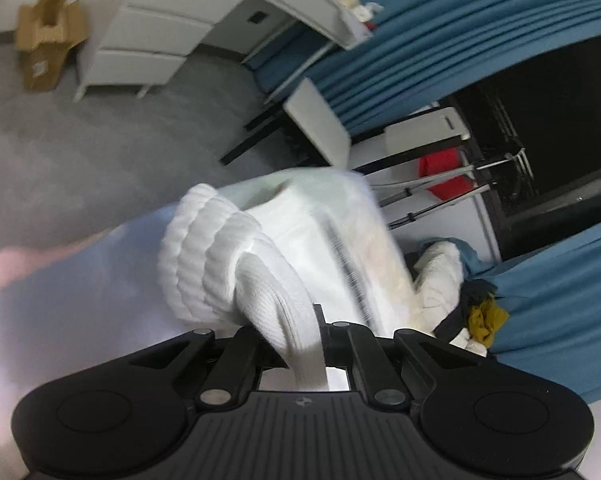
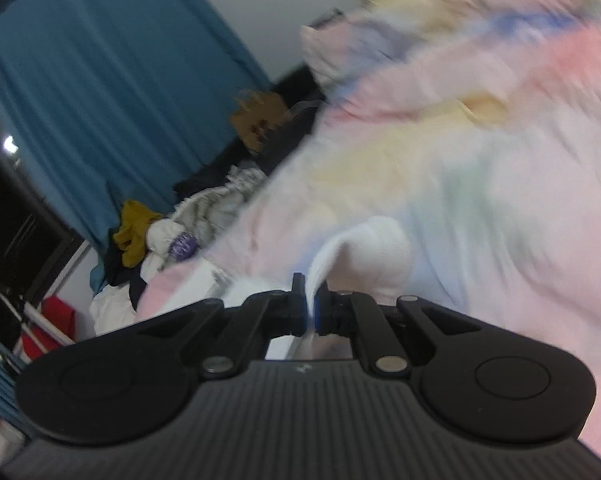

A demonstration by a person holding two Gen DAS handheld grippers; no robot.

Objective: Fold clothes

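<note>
Motion blur smears most of the pastel garment (image 2: 480,200), and its outline cannot be made out. The left gripper (image 1: 304,344) is clamped on its white ribbed cuff (image 1: 220,264). The right gripper (image 2: 310,308) pinches a white edge, tilted toward the clothes pile (image 2: 160,248).

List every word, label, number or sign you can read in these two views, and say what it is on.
None can be read.
Cardboard box: a dark printed patch, too small and blurred.
Left claw body: a small emblem, no letters legible.
Purple print on the clothes pile: blurred.
</note>
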